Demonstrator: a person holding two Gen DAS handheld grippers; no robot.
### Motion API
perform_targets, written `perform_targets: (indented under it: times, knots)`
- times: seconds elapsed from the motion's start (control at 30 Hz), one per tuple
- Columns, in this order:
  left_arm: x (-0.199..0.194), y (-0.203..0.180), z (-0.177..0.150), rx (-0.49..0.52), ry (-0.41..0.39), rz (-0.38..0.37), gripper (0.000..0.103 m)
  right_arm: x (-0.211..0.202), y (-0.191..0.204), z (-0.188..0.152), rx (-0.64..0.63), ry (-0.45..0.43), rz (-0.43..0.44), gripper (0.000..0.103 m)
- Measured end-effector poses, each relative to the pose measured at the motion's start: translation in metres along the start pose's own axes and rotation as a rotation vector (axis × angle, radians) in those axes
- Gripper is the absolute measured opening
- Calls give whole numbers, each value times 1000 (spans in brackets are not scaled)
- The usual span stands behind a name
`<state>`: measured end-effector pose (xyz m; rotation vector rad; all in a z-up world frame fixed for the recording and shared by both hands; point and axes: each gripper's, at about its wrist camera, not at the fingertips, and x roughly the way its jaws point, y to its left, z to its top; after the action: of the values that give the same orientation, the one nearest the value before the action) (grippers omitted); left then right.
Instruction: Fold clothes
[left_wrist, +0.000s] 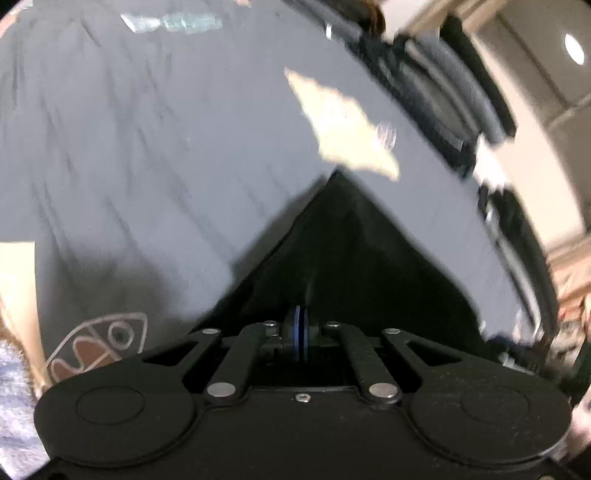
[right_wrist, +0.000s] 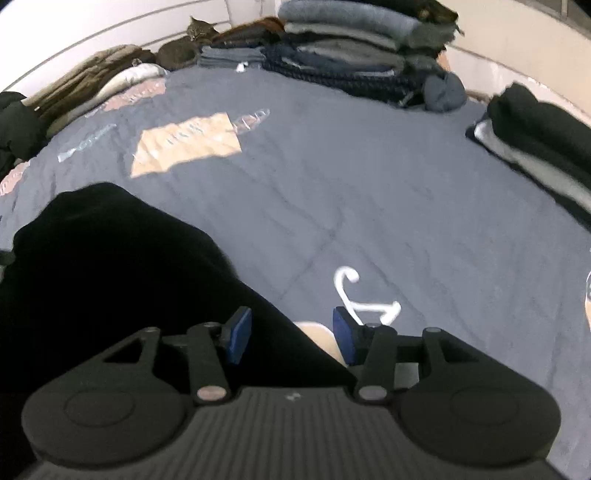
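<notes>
Left gripper (left_wrist: 300, 334) is pinching the black garment (right_wrist: 110, 266) corner, pads pressed together; right gripper (right_wrist: 291, 339) is hanging spread, garment edge lying between its pads, bulk leftward over the bed (right_wrist: 369, 184).

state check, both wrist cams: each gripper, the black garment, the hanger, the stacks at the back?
left gripper: shut on the black garment
right gripper: open, garment edge between its pads
black garment: bunched, unfolded, on the blanket
white hanger: bare, lying flat
clothes stacks: folded, piled
</notes>
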<state>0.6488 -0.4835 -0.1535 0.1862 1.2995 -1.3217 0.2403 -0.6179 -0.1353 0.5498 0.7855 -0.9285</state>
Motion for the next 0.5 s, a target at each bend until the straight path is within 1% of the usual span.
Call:
perform_targets:
  times: [0.07,0.13,0.2,0.23,0.3,0.33,0.37,0.47,0.5]
  knots:
    - [-3,0,-1,3,10,-5,3,7,-7,-4,22,25,8,48]
    - [-9,-3,-5,20,5,5,4,13,-11,-7,44,29,21,48]
    - [-15,-7,-8,58,5,20,4,15,-13,-8,68,29,36,47]
    - [-15,-7,-9,57,4,24,6,14,-13,-7,73,24,42,47]
    - [-16,-6,-10,42,1,29,23,8,-10,-3,60,2,44,47]
    - [-17,-5,-10,34,0,32,44,7,-9,-1,54,-3,47,48]
    - [-14,-6,-9,33,-2,29,49,11,-9,0,49,21,55,48]
    - [-2,-13,-2,38,-12,19,49,25,-10,1,38,91,81,48]
    - [3,-16,1,40,-17,17,50,29,-13,0,63,106,94,48]
